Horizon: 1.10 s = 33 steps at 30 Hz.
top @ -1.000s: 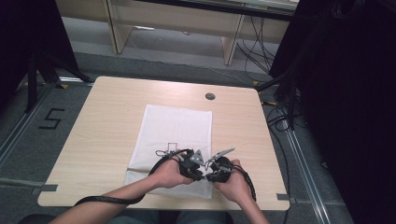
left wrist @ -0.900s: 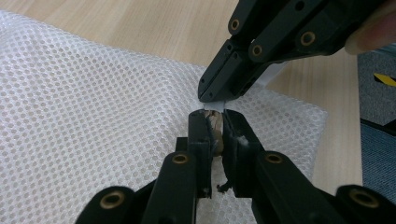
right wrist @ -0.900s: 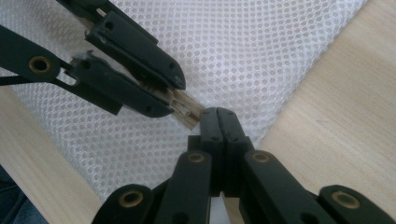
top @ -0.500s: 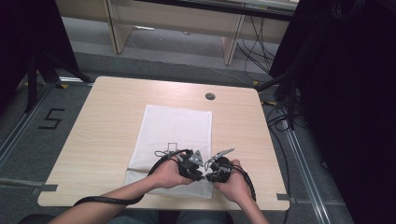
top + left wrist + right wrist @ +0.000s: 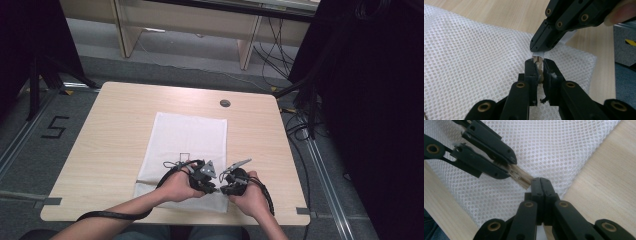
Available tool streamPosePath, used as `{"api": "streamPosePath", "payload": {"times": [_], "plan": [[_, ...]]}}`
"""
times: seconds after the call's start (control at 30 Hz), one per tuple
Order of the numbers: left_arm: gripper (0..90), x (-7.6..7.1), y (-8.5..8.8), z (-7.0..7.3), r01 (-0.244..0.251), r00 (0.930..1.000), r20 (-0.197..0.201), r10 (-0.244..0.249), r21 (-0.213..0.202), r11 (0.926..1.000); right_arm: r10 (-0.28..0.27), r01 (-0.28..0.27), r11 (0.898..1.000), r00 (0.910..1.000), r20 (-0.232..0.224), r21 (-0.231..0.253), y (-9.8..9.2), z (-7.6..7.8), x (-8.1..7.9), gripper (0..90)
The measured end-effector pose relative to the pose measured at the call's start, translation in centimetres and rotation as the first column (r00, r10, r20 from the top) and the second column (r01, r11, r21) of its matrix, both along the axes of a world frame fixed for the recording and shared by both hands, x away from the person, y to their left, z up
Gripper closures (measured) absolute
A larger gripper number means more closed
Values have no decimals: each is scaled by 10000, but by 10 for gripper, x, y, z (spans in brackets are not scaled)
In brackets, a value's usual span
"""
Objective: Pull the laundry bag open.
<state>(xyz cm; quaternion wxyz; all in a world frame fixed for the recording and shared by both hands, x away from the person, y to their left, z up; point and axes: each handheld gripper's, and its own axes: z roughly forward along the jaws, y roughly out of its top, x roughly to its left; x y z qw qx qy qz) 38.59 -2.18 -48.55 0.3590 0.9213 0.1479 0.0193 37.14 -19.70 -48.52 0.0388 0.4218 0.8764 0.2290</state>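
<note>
A white mesh cloth [image 5: 190, 140] lies flat on the middle of the wooden table [image 5: 115, 130]. Over its near edge, two hands bring both grippers tip to tip. My left gripper [image 5: 539, 65] is shut on a short pale wooden stick [image 5: 521, 177], whose end pokes out past the jaws. My right gripper [image 5: 540, 181] meets that end from the opposite side, jaws shut, pinching a thin white strip [image 5: 568, 37] at the stick's tip. In the high view the left gripper [image 5: 214, 186] and right gripper [image 5: 224, 189] touch just above the cloth.
A round dark grommet [image 5: 225, 103] sits in the table's far edge. Bare wood surrounds the cloth on both sides. A tape "5" [image 5: 55, 127] marks the floor at the left; cables [image 5: 295, 125] lie on the floor at the right.
</note>
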Motion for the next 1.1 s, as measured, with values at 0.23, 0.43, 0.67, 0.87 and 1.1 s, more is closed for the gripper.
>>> {"api": "streamPosePath", "payload": {"times": [0.23, 0.43, 0.67, 0.87, 1.1], "plan": [[818, -1, 2, 0, -23, 10000, 12, 23, -64, 10000, -24, 23, 10000, 10000, -81, -87, 0, 1, 0, 900], [818, -1, 5, 2, -64, 10000, 19, 64, -13, 10000, -23, 23, 10000, 10000, -39, -77, 0, 1, -1, 900], [818, -1, 10, 3, -101, 9999, -36, 100, -126, 9999, -25, 25, 10000, 10000, -65, -88, 0, 1, -1, 900], [818, -2, 11, 4, -33, 10000, 73, 33, -25, 10000, 92, -91, 9999, 9999, 93, -70, -1, 0, 0, 900], [818, -2, 15, 6, -117, 9999, 29, 117, -135, 9998, 131, -130, 9999, 9999, 113, -47, -1, 0, 1, 900]]}}
